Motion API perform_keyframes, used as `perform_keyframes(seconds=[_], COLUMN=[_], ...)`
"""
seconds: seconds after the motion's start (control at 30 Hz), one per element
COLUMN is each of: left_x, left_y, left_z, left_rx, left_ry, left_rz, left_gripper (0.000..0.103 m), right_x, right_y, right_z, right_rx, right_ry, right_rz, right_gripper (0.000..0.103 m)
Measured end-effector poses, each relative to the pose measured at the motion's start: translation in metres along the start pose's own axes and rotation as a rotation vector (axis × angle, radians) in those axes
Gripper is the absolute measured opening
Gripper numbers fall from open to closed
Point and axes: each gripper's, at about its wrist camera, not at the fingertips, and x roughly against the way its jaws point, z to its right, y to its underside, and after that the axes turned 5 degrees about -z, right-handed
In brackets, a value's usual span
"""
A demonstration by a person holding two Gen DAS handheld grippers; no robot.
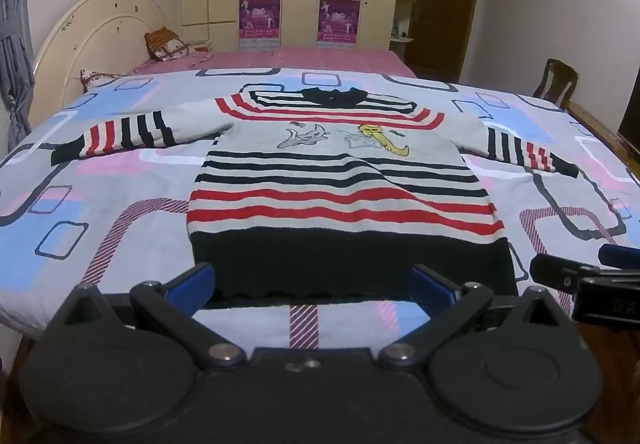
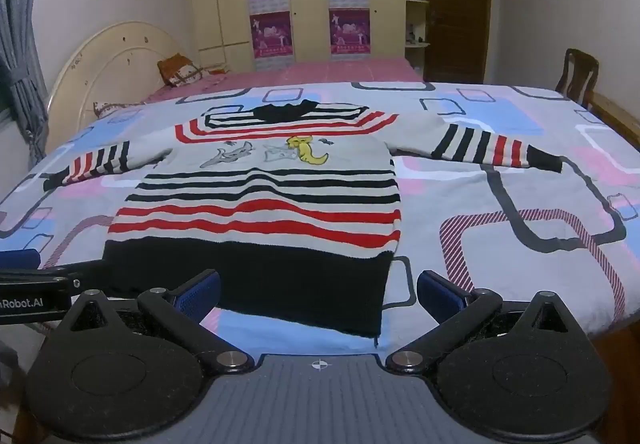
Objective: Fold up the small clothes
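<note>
Both the left gripper (image 1: pixel 312 284) and right gripper (image 2: pixel 318 290) are held spread wide, empty, at the bed's (image 1: pixel 100 204) near edge; the sweater (image 1: pixel 332 180) lies flat, sleeves outstretched, no fold yet made.

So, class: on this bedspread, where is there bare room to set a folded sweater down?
Bare bedspread lies right of the sweater, below its right sleeve. A second patch lies left of the body, below the left sleeve. The near edge is crowded: hem, left gripper and right gripper, both open.
</note>
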Motion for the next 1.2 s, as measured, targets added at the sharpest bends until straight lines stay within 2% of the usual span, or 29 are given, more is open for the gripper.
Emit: perform_keyframes(seconds=[0.6,1.2], left_x=[0.0052,-0.0001], left_y=[0.0031,0.0015], left_z=[-0.0085,0.0006], left_rx=[0.001,-0.013], left_ry=[-0.004,-0.014], left_rz=[-0.007,-0.013], left_gripper=[0.103,0.103], right_x=[0.0012,0.0015], right_y=[0.0027,0.0046], right_z=[-0.0019,-0.0020], right_rx=[-0.005,-0.004], right_ry=[-0.006,-0.006], right_rz=[-0.002,-0.004], right_gripper=[0.103,0.103])
